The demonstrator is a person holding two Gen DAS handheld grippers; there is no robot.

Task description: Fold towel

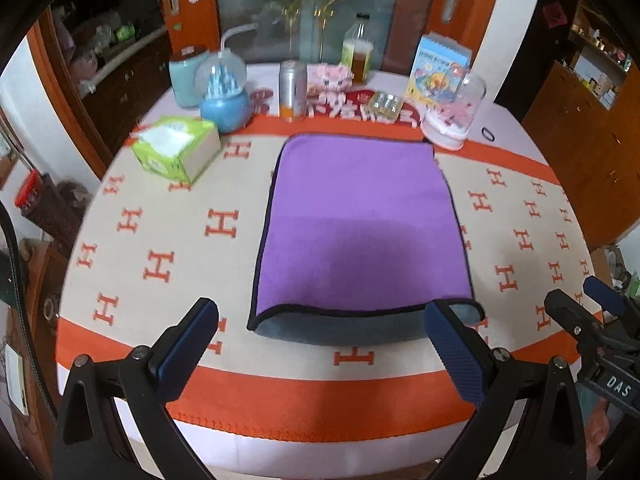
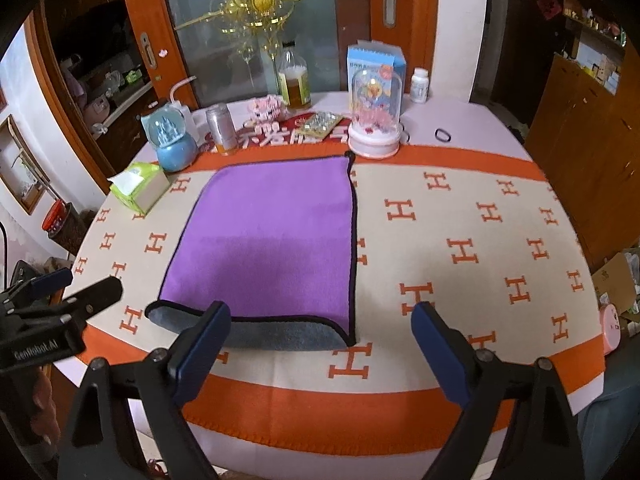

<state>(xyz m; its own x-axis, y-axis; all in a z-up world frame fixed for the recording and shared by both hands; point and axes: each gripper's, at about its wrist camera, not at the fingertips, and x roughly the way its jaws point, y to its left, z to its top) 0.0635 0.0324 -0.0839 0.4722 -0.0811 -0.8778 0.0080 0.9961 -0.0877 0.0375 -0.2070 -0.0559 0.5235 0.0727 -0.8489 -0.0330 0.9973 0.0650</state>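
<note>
Purple towel point(image 1: 360, 220) lies folded flat on the patterned tablecloth point(image 1: 160, 240), while left gripper point(image 1: 320, 344) and right gripper point(image 2: 320, 340) hover spread wide, holding nothing.

We see a round surface point(image 2: 460, 148) under a cream blanket point(image 2: 480, 248) with orange H marks and a broad orange border. Behind it stand orange-framed doors with frosted glass point(image 2: 240, 60), a gold ornament point(image 2: 260, 4) hanging on the pane. A white pillar point(image 1: 516, 28) rises beside them. Dark wooden cabinets point(image 2: 592, 152) line one side, a glass-fronted display case point(image 1: 108, 40) the other. Soft light falls from overhead.
</note>
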